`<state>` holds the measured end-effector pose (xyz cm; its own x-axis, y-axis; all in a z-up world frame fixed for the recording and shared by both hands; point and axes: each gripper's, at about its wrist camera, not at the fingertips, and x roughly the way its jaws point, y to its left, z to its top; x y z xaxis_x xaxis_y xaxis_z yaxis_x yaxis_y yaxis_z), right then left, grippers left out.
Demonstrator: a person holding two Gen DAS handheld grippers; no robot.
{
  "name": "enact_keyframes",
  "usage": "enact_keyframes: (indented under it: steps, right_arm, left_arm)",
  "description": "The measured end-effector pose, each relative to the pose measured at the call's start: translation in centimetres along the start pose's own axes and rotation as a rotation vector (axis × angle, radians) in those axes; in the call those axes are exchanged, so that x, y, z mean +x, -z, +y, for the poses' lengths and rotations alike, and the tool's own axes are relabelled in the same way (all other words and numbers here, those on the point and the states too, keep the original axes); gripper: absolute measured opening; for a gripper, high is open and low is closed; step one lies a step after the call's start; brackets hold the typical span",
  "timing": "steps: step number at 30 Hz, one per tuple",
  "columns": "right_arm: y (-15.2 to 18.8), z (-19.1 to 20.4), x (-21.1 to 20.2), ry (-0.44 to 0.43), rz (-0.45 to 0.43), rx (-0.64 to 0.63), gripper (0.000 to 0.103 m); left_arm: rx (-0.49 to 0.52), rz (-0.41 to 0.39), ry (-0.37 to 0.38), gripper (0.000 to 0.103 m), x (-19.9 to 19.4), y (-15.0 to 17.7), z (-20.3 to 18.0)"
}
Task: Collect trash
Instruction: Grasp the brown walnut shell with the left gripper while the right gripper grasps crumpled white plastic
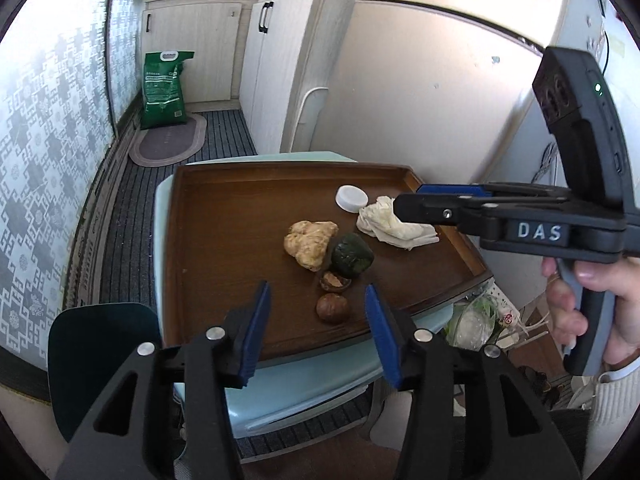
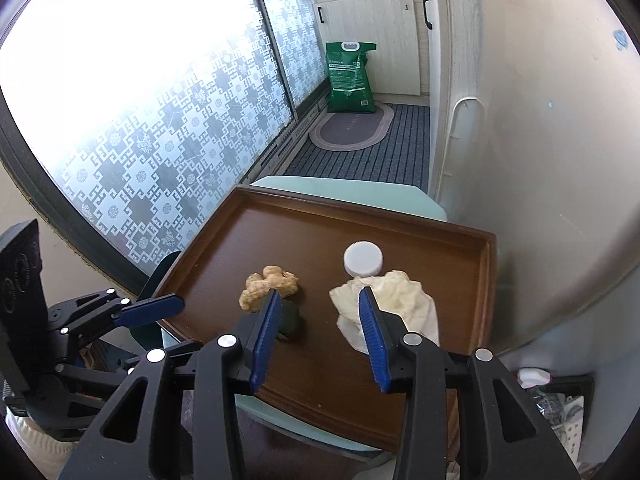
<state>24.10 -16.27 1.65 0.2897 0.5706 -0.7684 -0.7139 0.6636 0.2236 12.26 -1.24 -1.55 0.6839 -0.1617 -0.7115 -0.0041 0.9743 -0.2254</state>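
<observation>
The trash lies on a brown wooden tray [image 1: 192, 248]. In the middle of the tray sits a lumpy tan piece of ginger [image 1: 310, 243]. Touching it on its right side is a dark green lump [image 1: 352, 260]. Just in front of that lump lies a cracked brown nut shell [image 1: 335, 281], and a whole round nut [image 1: 332, 307] sits a little closer to the tray's near edge. Toward the far right corner lies a white bottle cap [image 1: 352, 198], flat on the tray. A crumpled white tissue [image 1: 394, 227] lies just beside the cap, close to the tray's right edge.

The left gripper [image 1: 316, 320] hangs over the near edge of the tray. Its blue pads [image 1: 256, 328] stand apart with nothing between them; the round nut shows in the gap, farther out on the tray. The right gripper [image 2: 316, 336] is over the right side of the tray, above the tissue. Its jaws are also apart and grip nothing. In the right wrist view, one pad [image 2: 372, 336] covers part of the tissue and the other covers part of the green lump. A hand [image 1: 580, 300] holds the right gripper's handle.

The tray rests on a pale blue stool [image 1: 312, 384]. Beyond it are a striped floor mat [image 1: 224, 132], an oval rug [image 1: 168, 140], a green bag [image 1: 164, 88] and white cupboards [image 1: 280, 60].
</observation>
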Motion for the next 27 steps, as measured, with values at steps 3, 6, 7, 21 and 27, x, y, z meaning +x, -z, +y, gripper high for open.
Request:
enact_keyframes:
  steps: [3, 6, 7, 21, 27]
  right_arm:
    - [0.2, -0.4, -0.2, -0.003, -0.002, 0.008, 0.041]
    - [0.2, -0.8, -0.4, -0.002, -0.003, 0.014, 0.041]
    - [0.2, -1.0, -0.4, 0.0, -0.003, 0.017, 0.042]
    - [1.2, -4.6, -0.4, 0.007, -0.009, 0.057, 0.058]
    - [1.4, -4.2, 0.6, 0.052, 0.02, -0.007, 0.058]
  left_arm:
    - [0.028, 0.013, -0.002, 0.052, 1.2, -0.1, -0.6]
    - [0.043, 0.021, -0.012, 0.052, 2.2, 0.1, -1.1]
    - [0.044, 0.024, -0.014, 0.052, 2.5, 0.1, -1.2]
    - [0.065, 0.025, -0.047, 0.04, 4.3, -0.4, -1.9]
    - [0.074, 0.021, -0.06, 0.021, 4.3, -0.4, -1.6]
